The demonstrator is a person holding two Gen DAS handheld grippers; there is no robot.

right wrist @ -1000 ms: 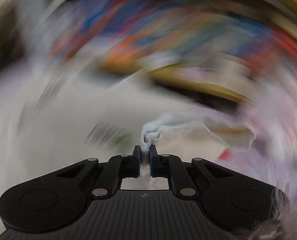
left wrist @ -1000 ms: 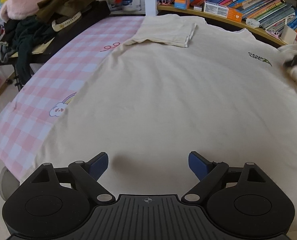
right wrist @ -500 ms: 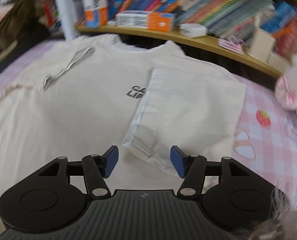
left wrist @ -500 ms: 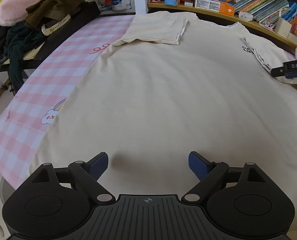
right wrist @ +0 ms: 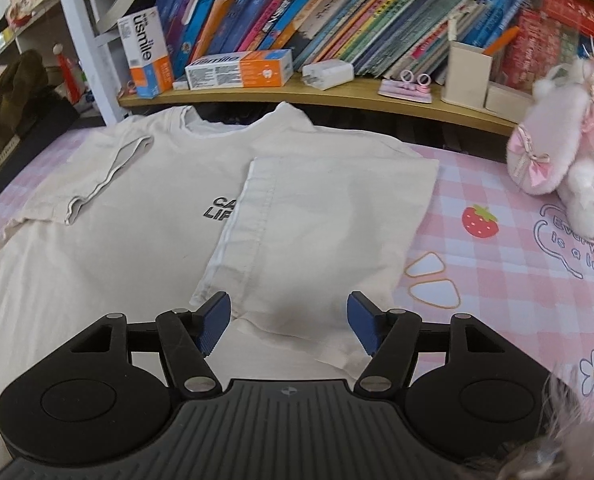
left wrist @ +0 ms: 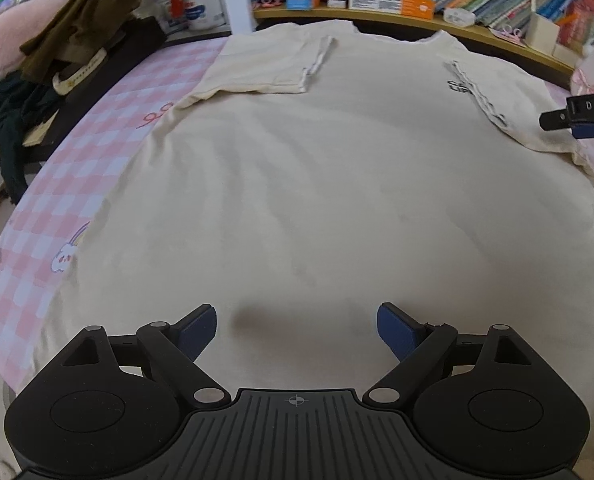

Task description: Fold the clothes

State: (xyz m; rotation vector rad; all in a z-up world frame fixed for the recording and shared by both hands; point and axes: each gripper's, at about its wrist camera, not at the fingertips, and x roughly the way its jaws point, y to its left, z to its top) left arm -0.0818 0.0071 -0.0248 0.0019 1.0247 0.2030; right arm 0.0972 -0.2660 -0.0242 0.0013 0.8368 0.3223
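Both hand-held grippers tilted down over cream T-shirt (left wrist: 317, 184): left hand-held gripper (left wrist: 296, 330) spread wide, right hand-held gripper (right wrist: 288, 322) just opening, pinching nothing (pink plush toy (right wrist: 557, 148) clear only in right view)

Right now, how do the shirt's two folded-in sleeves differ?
The right sleeve covers part of the black chest lettering; the left sleeve lies clear of it. The right sleeve lies beneath the right gripper, whose jaws have just been opening; the left sleeve has no gripper near. Both lie flat on the shirt's front.
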